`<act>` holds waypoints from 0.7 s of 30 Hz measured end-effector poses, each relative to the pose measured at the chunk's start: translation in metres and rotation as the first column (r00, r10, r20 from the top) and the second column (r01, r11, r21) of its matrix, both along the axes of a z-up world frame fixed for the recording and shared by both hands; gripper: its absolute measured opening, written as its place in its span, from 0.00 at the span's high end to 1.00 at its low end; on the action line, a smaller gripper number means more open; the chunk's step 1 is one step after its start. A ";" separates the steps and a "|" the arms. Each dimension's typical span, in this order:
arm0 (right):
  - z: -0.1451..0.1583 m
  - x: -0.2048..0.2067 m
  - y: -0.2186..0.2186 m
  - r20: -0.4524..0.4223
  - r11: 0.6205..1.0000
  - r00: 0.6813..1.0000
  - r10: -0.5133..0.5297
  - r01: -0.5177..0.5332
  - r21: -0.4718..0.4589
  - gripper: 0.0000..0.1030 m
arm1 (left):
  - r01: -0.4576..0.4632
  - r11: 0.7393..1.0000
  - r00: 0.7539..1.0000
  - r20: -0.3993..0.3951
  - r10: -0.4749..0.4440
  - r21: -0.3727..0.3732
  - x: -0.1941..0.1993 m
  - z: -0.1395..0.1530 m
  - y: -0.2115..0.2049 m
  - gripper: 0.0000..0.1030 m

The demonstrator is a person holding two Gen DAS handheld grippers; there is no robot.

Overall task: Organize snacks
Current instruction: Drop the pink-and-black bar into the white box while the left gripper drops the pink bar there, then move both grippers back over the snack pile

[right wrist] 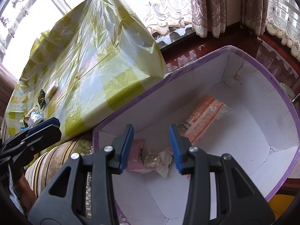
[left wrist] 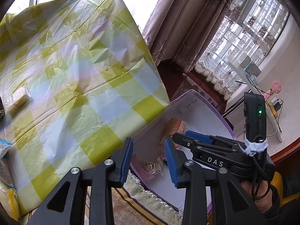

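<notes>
Blue-padded right gripper [right wrist: 151, 147] hangs open and empty over the purple-rimmed white cardboard box [right wrist: 243, 50], left gripper [left wrist: 148, 159] open too, and those light, crinkly, slippery snack packets [right wrist: 155, 161] at the box's near edge want a pinch at a sealed end.

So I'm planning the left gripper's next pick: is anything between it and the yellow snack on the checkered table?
Nothing visible stands between them. The left gripper is open and empty over the table's near corner, and the yellow snack lies far across the checkered table with only bare cloth between.

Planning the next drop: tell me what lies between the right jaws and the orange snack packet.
In the right wrist view, only bare white box floor separates the open right gripper from the orange snack packet; the pink packet lies under it.
</notes>
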State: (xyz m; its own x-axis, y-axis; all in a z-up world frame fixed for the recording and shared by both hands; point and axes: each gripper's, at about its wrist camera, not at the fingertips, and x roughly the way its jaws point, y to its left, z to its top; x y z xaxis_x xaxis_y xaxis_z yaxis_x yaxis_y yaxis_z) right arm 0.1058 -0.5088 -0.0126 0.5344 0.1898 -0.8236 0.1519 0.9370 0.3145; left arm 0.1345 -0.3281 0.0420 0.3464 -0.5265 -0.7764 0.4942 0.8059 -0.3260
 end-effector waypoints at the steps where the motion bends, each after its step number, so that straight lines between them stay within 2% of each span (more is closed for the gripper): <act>1: 0.001 0.000 0.004 0.004 1.000 1.000 0.009 -0.009 0.004 0.58 | -0.006 1.000 1.000 0.006 0.006 0.001 -0.001 0.001 0.002 0.64; 6: 0.012 0.002 0.025 0.019 0.998 0.998 0.056 -0.057 0.010 0.57 | -0.057 0.998 0.998 0.026 0.057 -0.017 -0.004 0.007 0.020 0.64; 13: 0.025 0.002 0.067 0.032 0.989 0.988 0.150 -0.149 -0.009 0.51 | -0.146 0.988 0.989 0.032 0.148 -0.056 -0.010 0.013 0.059 0.64; 21: 0.033 0.004 0.129 0.031 0.958 0.958 0.285 -0.285 -0.019 0.41 | -0.278 0.955 0.960 0.014 0.281 -0.105 -0.027 0.015 0.127 0.64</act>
